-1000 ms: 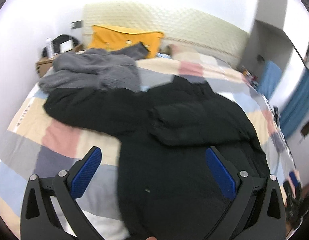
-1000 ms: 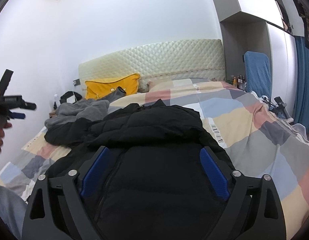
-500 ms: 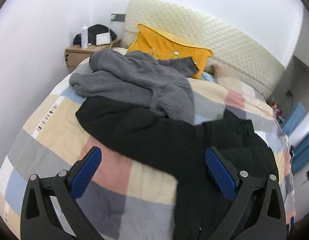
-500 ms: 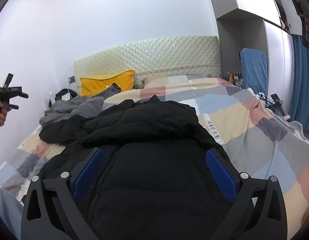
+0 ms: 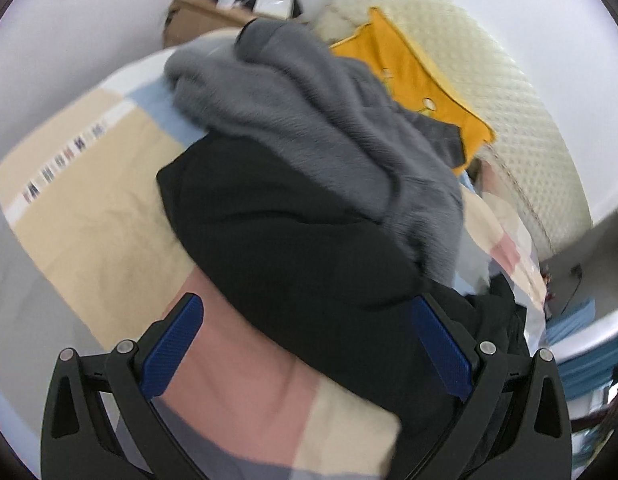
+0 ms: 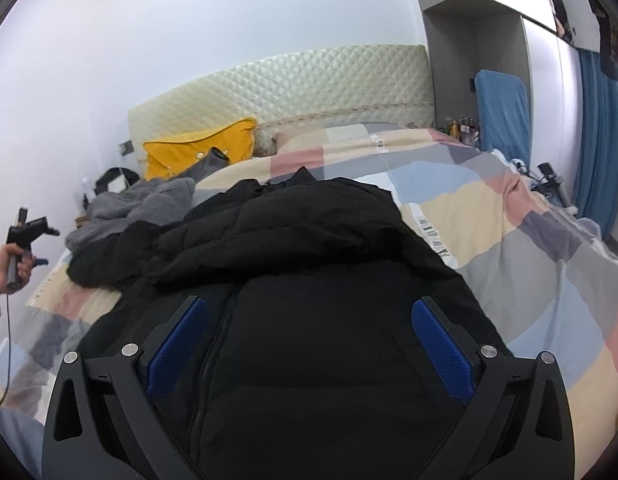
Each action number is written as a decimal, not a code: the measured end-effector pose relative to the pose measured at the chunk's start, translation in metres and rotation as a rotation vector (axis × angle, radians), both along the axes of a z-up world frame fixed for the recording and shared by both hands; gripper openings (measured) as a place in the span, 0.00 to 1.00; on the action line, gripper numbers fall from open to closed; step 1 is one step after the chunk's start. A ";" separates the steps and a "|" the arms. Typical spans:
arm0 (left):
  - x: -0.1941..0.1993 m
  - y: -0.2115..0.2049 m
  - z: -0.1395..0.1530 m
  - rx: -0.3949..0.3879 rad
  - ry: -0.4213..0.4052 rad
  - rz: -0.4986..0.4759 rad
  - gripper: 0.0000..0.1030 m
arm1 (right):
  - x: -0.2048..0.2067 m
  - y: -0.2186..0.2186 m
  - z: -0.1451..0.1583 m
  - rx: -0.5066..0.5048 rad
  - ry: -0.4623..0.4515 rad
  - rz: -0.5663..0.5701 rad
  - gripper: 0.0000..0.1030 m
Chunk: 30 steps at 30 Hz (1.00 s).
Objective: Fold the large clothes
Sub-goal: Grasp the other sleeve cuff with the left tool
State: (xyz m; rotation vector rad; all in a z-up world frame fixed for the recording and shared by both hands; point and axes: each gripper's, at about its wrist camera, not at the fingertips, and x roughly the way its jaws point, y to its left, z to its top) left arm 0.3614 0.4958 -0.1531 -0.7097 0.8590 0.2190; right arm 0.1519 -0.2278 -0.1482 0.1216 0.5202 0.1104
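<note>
Black jacket [image 6: 309, 280]: spread on the patchwork quilt [image 6: 529, 248], front up, body directly ahead of the right tongs [image 6: 309, 344].
Jacket sleeve [image 5: 293, 240]: stretched ahead of the left tongs [image 5: 307, 344], under the grey fleece [image 5: 321, 112].
Left tongs: spread wide, holding nothing.
Right tongs: spread wide, holding nothing, above the zipper [image 6: 213, 344].
Yellow pillow [image 6: 201, 152]: far ahead, against the headboard [image 6: 293, 92].

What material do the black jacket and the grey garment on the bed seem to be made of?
The black jacket looks like a padded synthetic shell, perhaps nylon or polyester: smooth, matte, puffy, with a stitched seam across it. The grey garment looks like fleece or plush: its surface is fuzzy, with soft brushed fibres. Neither fabric can be confirmed by sight alone.
</note>
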 end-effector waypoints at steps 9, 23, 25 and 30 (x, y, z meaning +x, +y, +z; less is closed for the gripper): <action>0.030 0.068 -0.101 -0.156 0.032 0.139 1.00 | 0.031 0.019 -0.010 -0.057 0.060 -0.064 1.00; 0.071 0.082 -0.116 -0.253 -0.101 0.147 0.57 | 0.044 0.032 -0.018 -0.083 0.090 -0.057 1.00; 0.073 0.073 -0.113 -0.279 -0.088 0.101 0.46 | 0.043 0.031 -0.017 -0.078 0.096 -0.051 1.00; 0.063 0.062 -0.089 -0.218 -0.061 0.091 0.15 | 0.036 0.030 -0.014 -0.066 0.093 -0.026 1.00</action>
